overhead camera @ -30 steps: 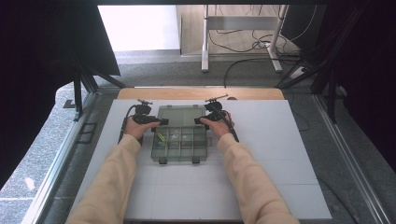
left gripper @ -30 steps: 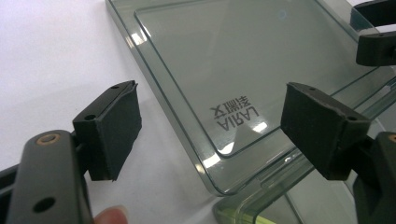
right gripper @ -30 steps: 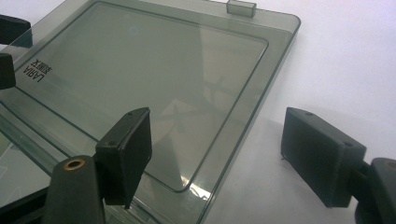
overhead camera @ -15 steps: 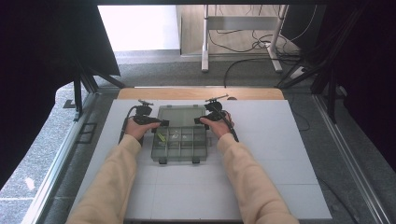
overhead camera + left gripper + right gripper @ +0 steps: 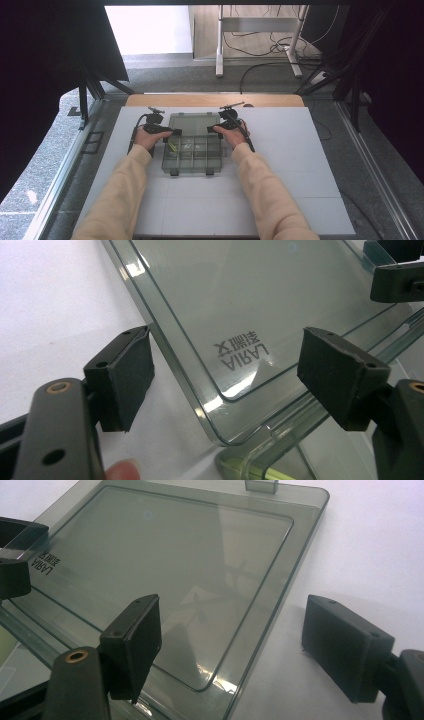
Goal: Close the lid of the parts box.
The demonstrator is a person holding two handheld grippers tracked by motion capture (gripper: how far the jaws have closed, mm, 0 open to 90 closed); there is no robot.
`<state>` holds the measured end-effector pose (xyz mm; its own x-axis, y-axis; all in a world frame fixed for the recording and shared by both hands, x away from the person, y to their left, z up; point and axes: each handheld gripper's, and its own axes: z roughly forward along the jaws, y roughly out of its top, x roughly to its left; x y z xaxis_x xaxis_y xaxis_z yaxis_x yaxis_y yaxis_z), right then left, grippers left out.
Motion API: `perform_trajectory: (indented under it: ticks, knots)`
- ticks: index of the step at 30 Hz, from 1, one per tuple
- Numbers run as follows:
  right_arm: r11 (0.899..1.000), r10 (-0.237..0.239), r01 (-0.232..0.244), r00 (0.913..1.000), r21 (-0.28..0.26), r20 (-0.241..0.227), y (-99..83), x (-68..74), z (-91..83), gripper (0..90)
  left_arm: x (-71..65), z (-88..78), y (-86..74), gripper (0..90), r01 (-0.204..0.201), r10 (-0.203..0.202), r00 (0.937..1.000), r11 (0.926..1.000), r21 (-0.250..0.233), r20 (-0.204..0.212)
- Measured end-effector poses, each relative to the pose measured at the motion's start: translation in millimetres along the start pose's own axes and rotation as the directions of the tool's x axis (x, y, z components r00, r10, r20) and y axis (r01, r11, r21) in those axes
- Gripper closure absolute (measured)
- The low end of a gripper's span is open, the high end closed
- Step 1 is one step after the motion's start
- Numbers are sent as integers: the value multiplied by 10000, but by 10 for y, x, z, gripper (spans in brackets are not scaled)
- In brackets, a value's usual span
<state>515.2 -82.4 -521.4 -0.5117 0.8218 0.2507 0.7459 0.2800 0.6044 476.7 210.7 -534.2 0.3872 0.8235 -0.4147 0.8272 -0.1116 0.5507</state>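
Observation:
A smoky clear compartment box [image 5: 192,156] lies mid-table with its lid [image 5: 194,122] swung open behind it. Small yellow-green parts [image 5: 172,146] sit in a left compartment. My left gripper [image 5: 172,132] is open at the lid's left near corner, and in the left gripper view that corner [image 5: 225,430] lies between the spread pads [image 5: 122,382]. My right gripper [image 5: 212,130] is open at the lid's right near corner. In the right gripper view the lid's edge [image 5: 260,625] runs between its pads [image 5: 135,640]. Nothing is clamped.
The box rests on a white board [image 5: 300,170] over a wooden table [image 5: 210,100]. Two latch tabs [image 5: 174,173] stick out from the box's front edge. Dark frame posts [image 5: 85,95] stand at the left, and cables [image 5: 260,70] trail on the floor behind.

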Motion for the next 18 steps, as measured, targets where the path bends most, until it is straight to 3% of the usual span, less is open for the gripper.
perform_trajectory:
  ticks: [18]
  knots:
    - [9999,44,-42,9999,119,-140,-1,66,18,235,7,-9,2,239,95,-95,9999,9999,71,63]
